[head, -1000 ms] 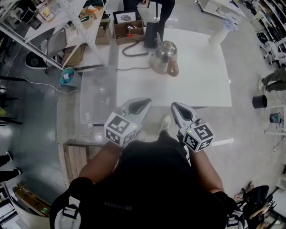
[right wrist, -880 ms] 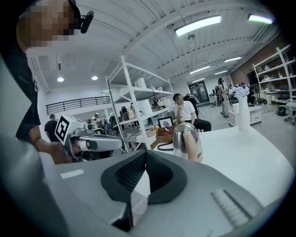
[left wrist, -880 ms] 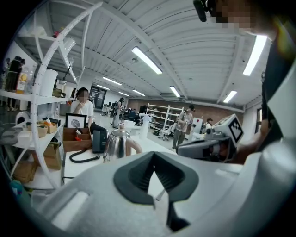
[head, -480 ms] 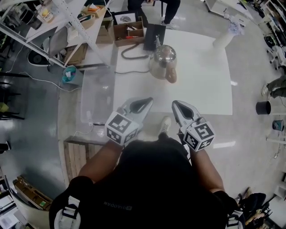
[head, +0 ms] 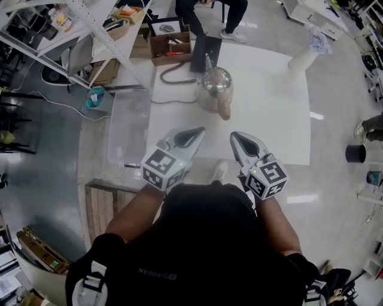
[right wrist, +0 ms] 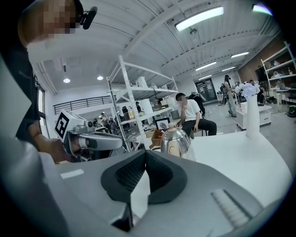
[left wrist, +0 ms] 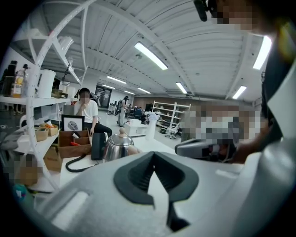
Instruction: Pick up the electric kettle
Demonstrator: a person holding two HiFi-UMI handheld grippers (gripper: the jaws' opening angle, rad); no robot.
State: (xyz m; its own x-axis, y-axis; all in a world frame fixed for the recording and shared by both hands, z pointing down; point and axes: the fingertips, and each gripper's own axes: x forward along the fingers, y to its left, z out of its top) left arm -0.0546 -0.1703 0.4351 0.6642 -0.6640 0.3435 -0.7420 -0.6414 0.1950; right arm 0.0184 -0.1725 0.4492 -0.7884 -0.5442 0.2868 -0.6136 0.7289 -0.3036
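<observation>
Kettle (head: 214, 89) on table (head: 269, 113), far-left part; bare top nearer, rightward.

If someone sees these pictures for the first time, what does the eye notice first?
The shiny steel kettle stands at the far side of the white table. Nearer, the left tongs and right tongs point toward it, both shut and empty. A person sits beyond the table.
</observation>
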